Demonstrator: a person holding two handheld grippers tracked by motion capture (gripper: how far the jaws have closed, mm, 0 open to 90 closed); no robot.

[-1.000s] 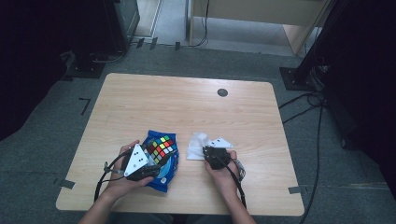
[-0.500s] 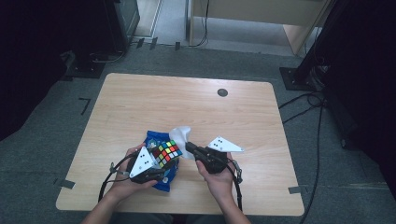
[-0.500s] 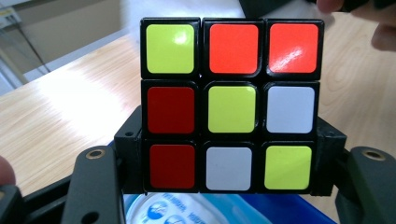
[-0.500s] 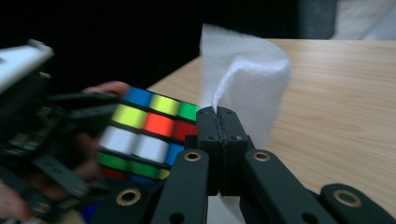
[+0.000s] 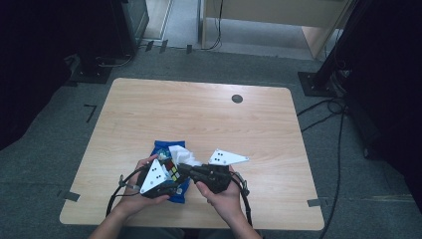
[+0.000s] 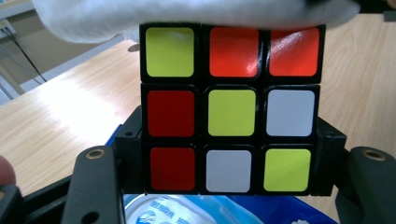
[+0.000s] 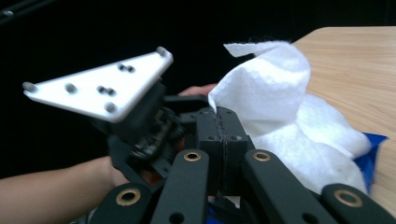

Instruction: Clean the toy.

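A scrambled Rubik's cube (image 6: 229, 107) sits between the jaws of my left gripper (image 6: 229, 156), which is shut on its two sides. In the high view the cube (image 5: 172, 172) is held just above a blue packet (image 5: 161, 147) near the table's front edge. My right gripper (image 7: 224, 123) is shut on a white cloth (image 7: 275, 93), pinched at its edge. In the high view the right gripper (image 5: 184, 168) comes in from the right and holds the cloth (image 5: 181, 155) against the cube's far side. The cloth (image 6: 187, 14) drapes over the cube's top row.
The blue packet (image 6: 201, 210) lies under the cube on the wooden table (image 5: 209, 119). A small dark round disc (image 5: 237, 98) is set into the table at the far right. Cables trail from both grippers toward the front edge. The left gripper's white plate (image 7: 102, 86) is close beside the right gripper.
My right gripper has risen and moved left with the cloth, from the table beside the packet to the cube. The left gripper has kept the cube in place.
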